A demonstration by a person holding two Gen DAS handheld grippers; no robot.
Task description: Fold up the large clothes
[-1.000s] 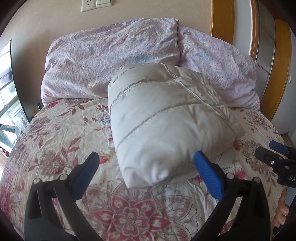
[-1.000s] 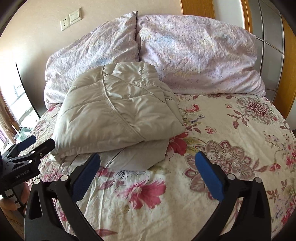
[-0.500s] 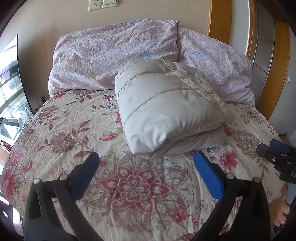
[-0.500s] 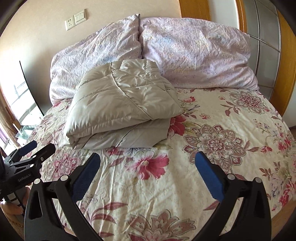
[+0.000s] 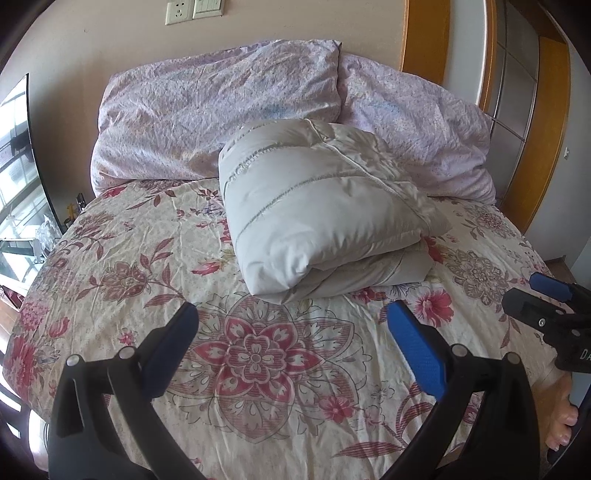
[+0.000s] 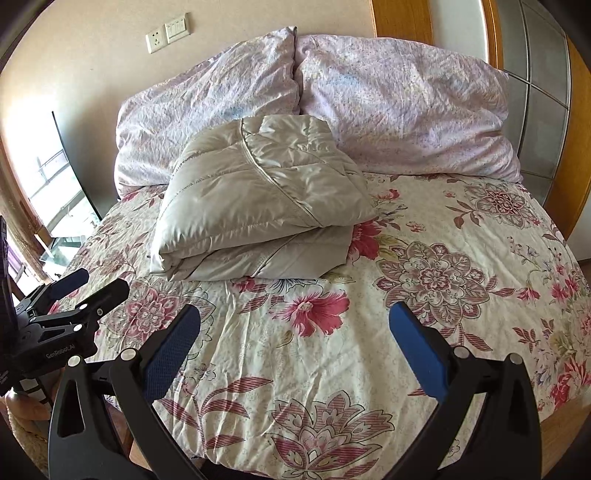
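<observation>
1. Folded padded jacket (image 5: 317, 206) lies on the bed (image 5: 258, 369) at 12 o'clock, against the pillows (image 5: 221, 118).
2. Left tool (image 5: 291, 328) and right tool (image 6: 295, 332): fingers apart, empty.
3. Folding appears complete; any next move is tidying at most.

Filling most of the frame: a bed under a floral bedspread (image 5: 258, 354), two lilac pillows (image 6: 399, 110) leaning on a beige wall (image 5: 110, 37). Upper left, a socket plate (image 6: 168, 32); far left, daylight streaming through a window (image 6: 55, 192); right edge, wooden panelling (image 5: 546, 147).
</observation>
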